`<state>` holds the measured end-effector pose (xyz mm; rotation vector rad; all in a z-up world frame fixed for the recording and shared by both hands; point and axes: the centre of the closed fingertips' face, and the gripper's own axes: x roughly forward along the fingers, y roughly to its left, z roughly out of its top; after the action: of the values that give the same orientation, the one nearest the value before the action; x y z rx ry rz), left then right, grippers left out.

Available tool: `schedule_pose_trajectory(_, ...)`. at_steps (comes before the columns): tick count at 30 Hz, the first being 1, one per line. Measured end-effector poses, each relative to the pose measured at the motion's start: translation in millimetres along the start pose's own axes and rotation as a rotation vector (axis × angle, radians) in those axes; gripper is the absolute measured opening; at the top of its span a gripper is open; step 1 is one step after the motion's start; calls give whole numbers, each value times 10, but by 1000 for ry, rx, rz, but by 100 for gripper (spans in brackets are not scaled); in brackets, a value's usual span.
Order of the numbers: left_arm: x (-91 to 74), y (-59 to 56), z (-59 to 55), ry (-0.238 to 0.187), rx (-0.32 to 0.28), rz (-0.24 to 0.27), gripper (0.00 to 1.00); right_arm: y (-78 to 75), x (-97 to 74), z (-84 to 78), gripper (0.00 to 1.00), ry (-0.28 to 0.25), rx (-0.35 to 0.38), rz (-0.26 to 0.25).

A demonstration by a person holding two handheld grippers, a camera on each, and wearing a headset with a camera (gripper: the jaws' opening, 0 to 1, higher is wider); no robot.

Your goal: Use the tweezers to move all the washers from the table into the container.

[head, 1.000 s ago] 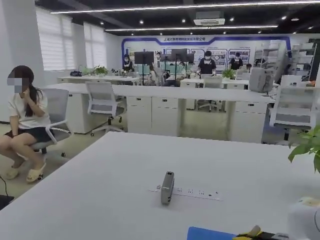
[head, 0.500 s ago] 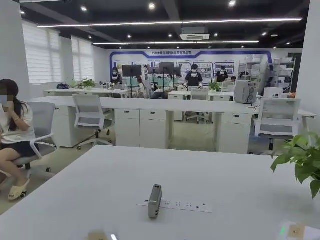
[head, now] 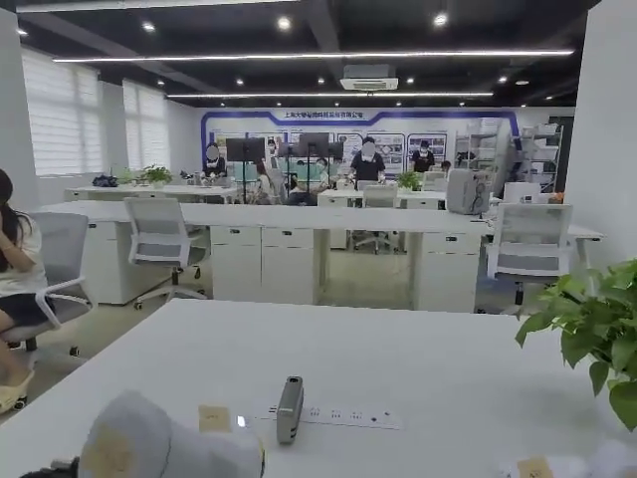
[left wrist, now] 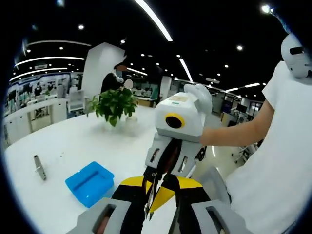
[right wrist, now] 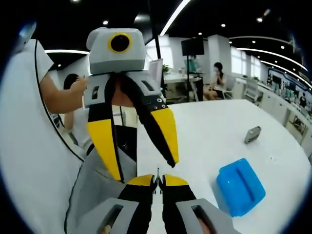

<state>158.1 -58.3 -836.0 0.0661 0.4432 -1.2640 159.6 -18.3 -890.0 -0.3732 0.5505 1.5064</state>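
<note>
Open-plan office ahead, rows of white desks and people at work under long ceiling strips, and the wide white table (head: 418, 368) takes the lower half of the head view. A leafy plant (head: 597, 339) leans in at the right edge.

Down to the tools now, held nose to nose above the table. The left gripper (left wrist: 160, 184) has its yellow-tipped jaws spread wide with nothing in them, which reads clearly in the upper left of the right gripper view. The right gripper (right wrist: 157, 181) is pinched almost closed at bottom centre, and a thin metal sliver pokes up between its tips: the tweezers (right wrist: 157, 174), by my reckoning. The blue container (right wrist: 241, 186) sits on the table at lower right of that view, well apart from both tools. The washers are too small to tell at this range.

So this looks like the set-up step, tweezers in hand but no washer picked. Next call: a firm, aligned hold on the tweezers, then down to the tabletop to find the first washer
</note>
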Motion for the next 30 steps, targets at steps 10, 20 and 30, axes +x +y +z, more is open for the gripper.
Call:
schedule_pose_trajectory(10, 26, -78, 1, -29, -31, -97, 12, 136, -60, -24, 2, 20, 1, 67)
schedule_pose_trajectory(20, 110, -25, 36, -25, 27, -93, 0, 138, -66, -14, 2, 28, -20, 70)
schedule_pose_trajectory(30, 120, 3, 63, -7, 53, -89, 0, 120, -91, -31, 4, -32, 25, 85)
